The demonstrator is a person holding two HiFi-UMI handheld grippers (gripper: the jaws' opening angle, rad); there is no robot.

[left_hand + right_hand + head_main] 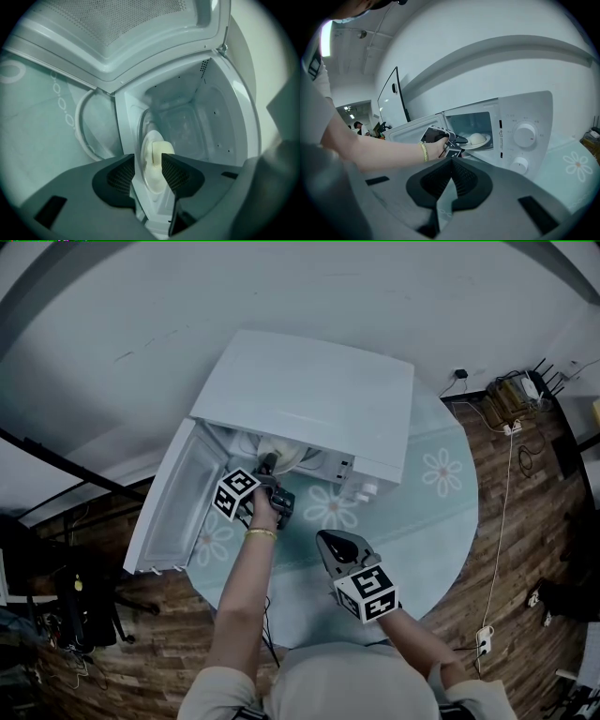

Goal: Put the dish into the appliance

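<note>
The white microwave (309,395) stands on the round table with its door (173,507) swung open to the left. A pale plate (151,178) with a round bun (164,149) on it sits just inside the cavity, seen edge-on in the left gripper view. My left gripper (148,168) reaches into the mouth of the microwave, open, its pads either side of the plate's rim. In the right gripper view the plate (477,139) lies flat on the oven floor. My right gripper (330,542) hangs back over the table front, shut and empty.
A pale cloth with flower prints (441,474) covers the round table. The microwave's two knobs (525,134) are on its right panel. Cables and a power strip (511,427) lie on the wooden floor to the right; dark equipment (75,606) stands at left.
</note>
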